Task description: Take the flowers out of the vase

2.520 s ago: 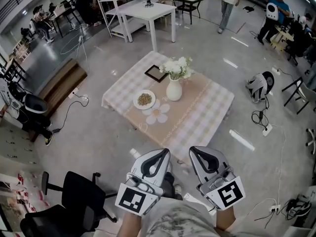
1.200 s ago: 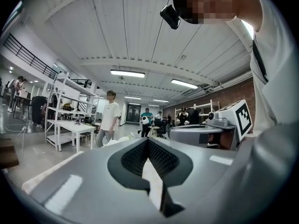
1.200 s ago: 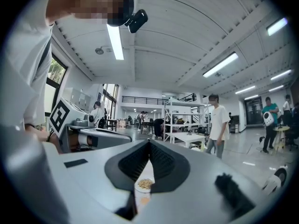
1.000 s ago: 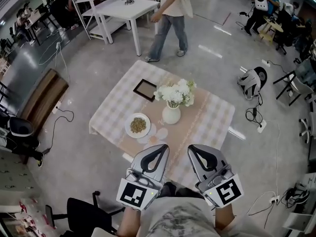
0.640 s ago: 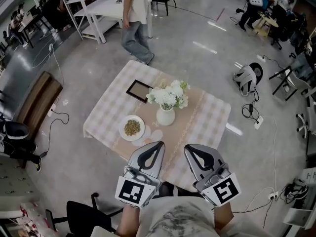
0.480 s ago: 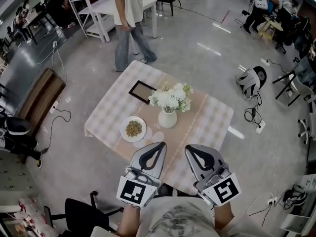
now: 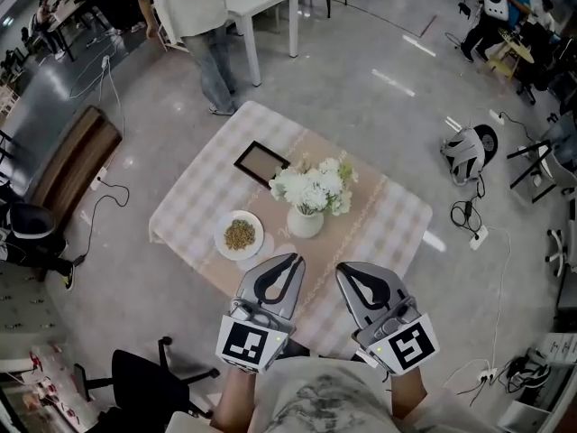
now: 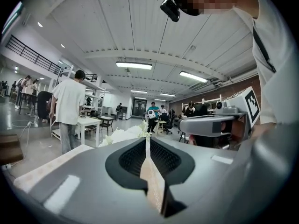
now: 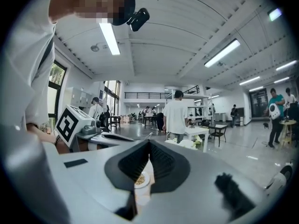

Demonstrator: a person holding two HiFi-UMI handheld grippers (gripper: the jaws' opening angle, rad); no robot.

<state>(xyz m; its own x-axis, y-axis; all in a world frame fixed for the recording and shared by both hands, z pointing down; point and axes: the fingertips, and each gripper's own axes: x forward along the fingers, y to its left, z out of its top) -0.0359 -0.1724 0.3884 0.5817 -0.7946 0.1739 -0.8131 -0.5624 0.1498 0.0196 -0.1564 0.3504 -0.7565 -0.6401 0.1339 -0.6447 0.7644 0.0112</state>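
You have white flowers (image 7: 313, 188) with green leaves in a white vase (image 7: 306, 223); your desk (image 7: 173, 231) wears a pale checked cloth (image 7: 191, 204) crossed by a beige runner (image 7: 359, 225), with a white plate (image 7: 221, 240) and a black-framed picture (image 7: 262, 162).

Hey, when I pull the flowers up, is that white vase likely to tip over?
Possibly. The vase looks small and round-bellied under a wide, top-heavy bunch of flowers, so it may lift or tip. It looks ceramic, likely breakable.
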